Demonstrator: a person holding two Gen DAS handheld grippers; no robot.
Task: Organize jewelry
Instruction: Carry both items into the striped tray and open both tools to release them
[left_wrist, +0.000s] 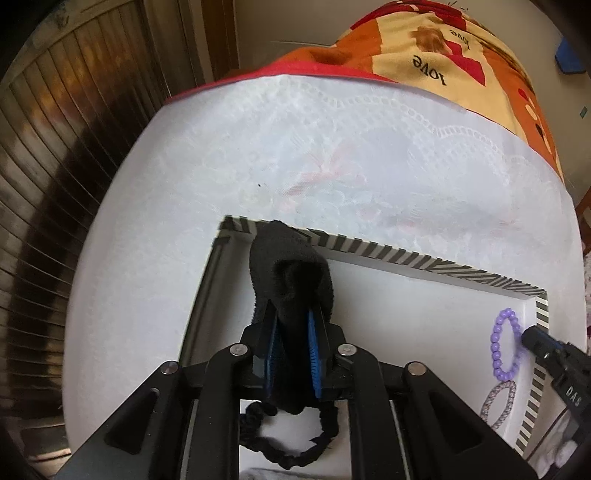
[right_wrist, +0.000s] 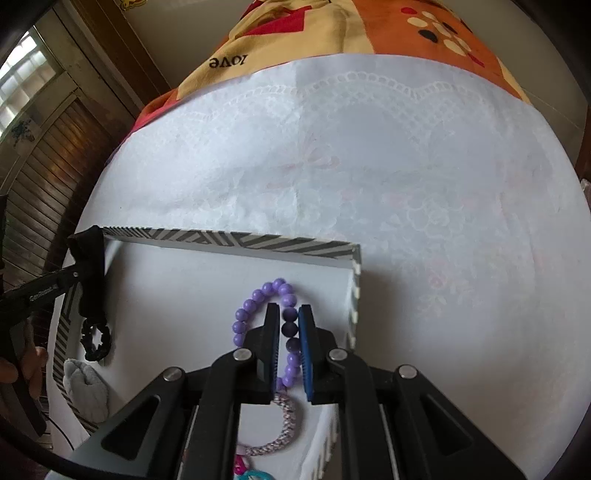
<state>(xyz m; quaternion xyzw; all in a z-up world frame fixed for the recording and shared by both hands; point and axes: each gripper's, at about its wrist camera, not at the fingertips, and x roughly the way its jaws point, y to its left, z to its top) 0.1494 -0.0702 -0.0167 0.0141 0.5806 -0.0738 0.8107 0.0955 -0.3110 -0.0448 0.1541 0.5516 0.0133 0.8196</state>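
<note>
A white box with a striped rim (left_wrist: 369, 251) (right_wrist: 221, 236) lies on a white lace cloth. My left gripper (left_wrist: 293, 308) (right_wrist: 75, 275) hangs over the box's far left corner, shut on a black fuzzy hair band (left_wrist: 288, 266) (right_wrist: 90, 258) that sticks out past the fingertips. Under it, on the box floor, lies a thin ruffled black elastic (left_wrist: 295, 454) (right_wrist: 96, 338); whether the two are joined I cannot tell. A purple bead bracelet (left_wrist: 496, 343) (right_wrist: 245, 314) rests at the box's right end. My right gripper (right_wrist: 289, 308) (left_wrist: 528, 336) straddles its right side, jaws slightly apart, pads not pressing the beads.
A lilac braided band (left_wrist: 498, 402) (right_wrist: 286, 424) lies just below the bracelet. A grey fuzzy item (right_wrist: 86, 384) sits at the box's near left, pink and teal pieces (right_wrist: 251, 472) at the bottom. An orange patterned blanket (left_wrist: 443, 48) lies beyond the lace cloth (left_wrist: 332, 147). A hand (right_wrist: 29, 369) shows at left.
</note>
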